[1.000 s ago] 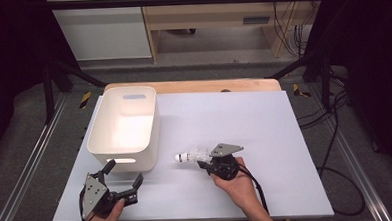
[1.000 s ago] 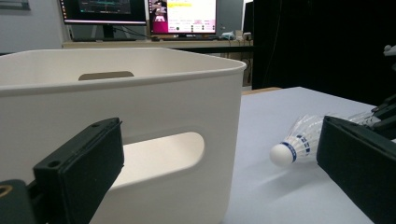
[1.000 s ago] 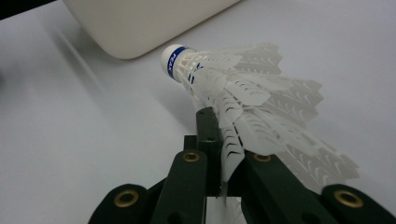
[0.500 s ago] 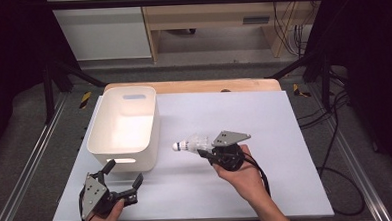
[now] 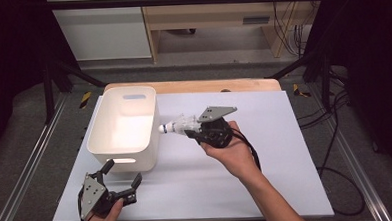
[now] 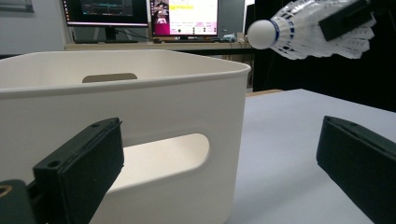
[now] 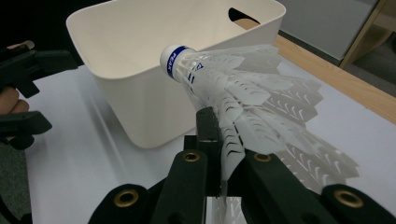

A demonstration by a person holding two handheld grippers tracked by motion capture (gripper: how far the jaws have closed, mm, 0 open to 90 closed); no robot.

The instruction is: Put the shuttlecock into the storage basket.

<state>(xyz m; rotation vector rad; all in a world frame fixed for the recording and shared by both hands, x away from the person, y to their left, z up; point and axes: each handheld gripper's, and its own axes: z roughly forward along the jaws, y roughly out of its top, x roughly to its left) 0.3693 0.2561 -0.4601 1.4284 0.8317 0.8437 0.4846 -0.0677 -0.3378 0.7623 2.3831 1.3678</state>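
bin [image 6: 140, 93] cut off at left edge; monitor [image 6: 184, 16] txt too blurred to read.

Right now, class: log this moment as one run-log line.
right gripper: shut on shuttlecock, raised beside bin | shuttlecock cork: points at white bin | left gripper: open, near table front edge

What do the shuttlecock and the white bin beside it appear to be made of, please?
The shuttlecock looks synthetic: its translucent white skirt is moulded in ribbed, feather-shaped vanes, probably nylon or plastic, with a smooth white rounded cap and blue band. The white bin seems moulded plastic, matt to satin: seamless rounded corners, uniform thin walls, cut-out handle slots.
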